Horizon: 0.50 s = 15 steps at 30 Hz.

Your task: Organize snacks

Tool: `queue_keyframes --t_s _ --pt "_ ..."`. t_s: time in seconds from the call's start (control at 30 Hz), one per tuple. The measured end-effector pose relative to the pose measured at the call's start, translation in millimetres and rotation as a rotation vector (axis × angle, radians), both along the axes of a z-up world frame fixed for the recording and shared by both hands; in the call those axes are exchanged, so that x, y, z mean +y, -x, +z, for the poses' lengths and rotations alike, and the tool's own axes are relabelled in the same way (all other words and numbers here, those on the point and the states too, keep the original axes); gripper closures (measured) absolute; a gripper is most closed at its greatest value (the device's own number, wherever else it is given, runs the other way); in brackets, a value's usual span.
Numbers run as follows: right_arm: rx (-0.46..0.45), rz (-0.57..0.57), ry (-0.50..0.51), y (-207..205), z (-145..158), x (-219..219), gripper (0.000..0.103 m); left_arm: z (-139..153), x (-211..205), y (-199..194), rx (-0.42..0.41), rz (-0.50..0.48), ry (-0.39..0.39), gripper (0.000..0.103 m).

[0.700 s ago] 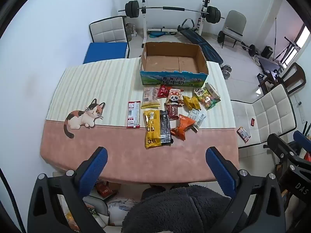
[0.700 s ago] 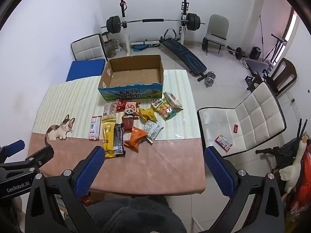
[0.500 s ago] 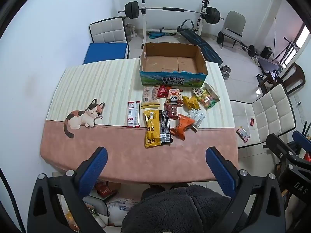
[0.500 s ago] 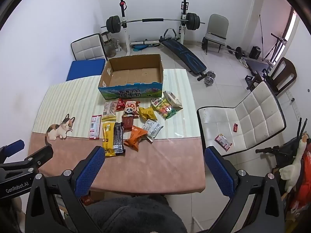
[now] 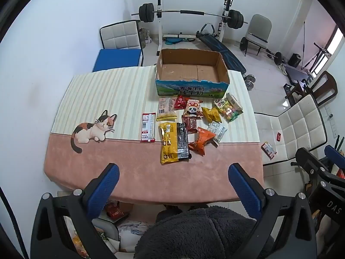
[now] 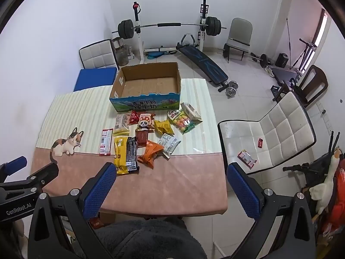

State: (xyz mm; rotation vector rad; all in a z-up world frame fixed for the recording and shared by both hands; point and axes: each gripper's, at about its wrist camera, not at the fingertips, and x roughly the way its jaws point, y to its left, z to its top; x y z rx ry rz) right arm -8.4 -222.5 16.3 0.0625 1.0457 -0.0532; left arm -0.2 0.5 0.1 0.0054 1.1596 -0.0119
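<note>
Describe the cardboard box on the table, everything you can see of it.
The cardboard box is a shallow, open-topped tray of plain brown corrugated board inside, with nothing in it. Its outer front wall is printed in blue and green with a landscape and large white Chinese characters. It stands upright and flat at the far side of the table, on the cream striped part of the cloth. The snack packets lie spread just in front of its printed wall; whether the nearest ones touch it cannot be told.
</note>
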Motion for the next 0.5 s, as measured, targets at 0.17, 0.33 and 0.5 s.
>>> queue_keyframes --t_s 0.17,0.33,0.5 --pt "-0.004 0.0 0.003 3.3 5.1 2.2 0.0 9.6 -6.5 -2.3 -0.004 0.0 0.002 0.0" --pt "-0.004 0.003 0.004 2.9 5.5 3.1 0.0 17.5 -6.5 -4.4 -0.005 -0.002 0.003 0.0" --pt "-0.004 0.001 0.005 2.0 5.6 3.6 0.0 18.6 -7.5 -2.6 -0.01 -0.001 0.004 0.0"
